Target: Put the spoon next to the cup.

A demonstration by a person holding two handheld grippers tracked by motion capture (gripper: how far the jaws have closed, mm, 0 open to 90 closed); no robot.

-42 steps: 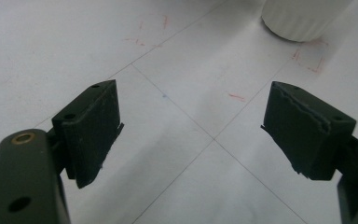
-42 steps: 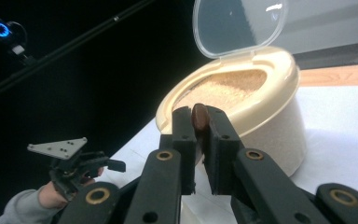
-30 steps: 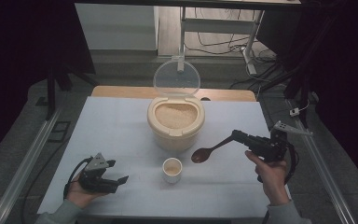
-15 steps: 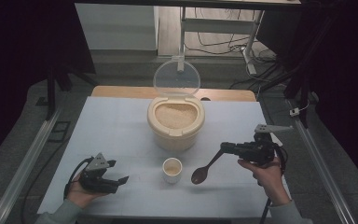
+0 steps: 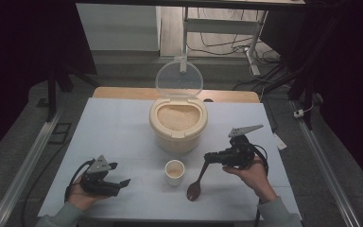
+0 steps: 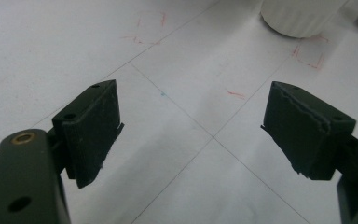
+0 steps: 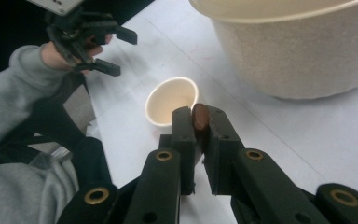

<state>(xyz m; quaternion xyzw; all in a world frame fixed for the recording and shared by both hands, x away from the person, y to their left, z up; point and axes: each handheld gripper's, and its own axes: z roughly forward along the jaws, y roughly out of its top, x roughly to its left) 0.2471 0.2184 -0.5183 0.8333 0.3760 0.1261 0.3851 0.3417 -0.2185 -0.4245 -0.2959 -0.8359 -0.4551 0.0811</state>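
A brown wooden spoon [image 5: 198, 179] slants down from my right gripper [image 5: 209, 157], its bowl low over the table just right of a small white cup [image 5: 174, 171]. In the right gripper view the jaws are shut on the spoon's handle end [image 7: 199, 116], with the cup [image 7: 172, 100] just beyond. A cream rice container [image 5: 177, 124] full of grains stands behind the cup, its clear lid [image 5: 178, 78] raised. My left gripper [image 5: 121, 173] rests open near the table's front left; its wide-apart jaws [image 6: 191, 126] hold nothing.
The white table top [image 5: 118, 127] carries thin grid lines and red marks [image 6: 310, 58]. The cup's base [image 6: 303, 16] sits ahead of the left gripper. A grey sleeve [image 7: 23, 88] and the left gripper [image 7: 91, 37] lie beyond the cup. Metal rails [image 5: 23, 165] flank the table.
My right gripper has come toward the table's near side and left, swinging the spoon so its bowl dropped beside the cup. The left gripper has stayed put.
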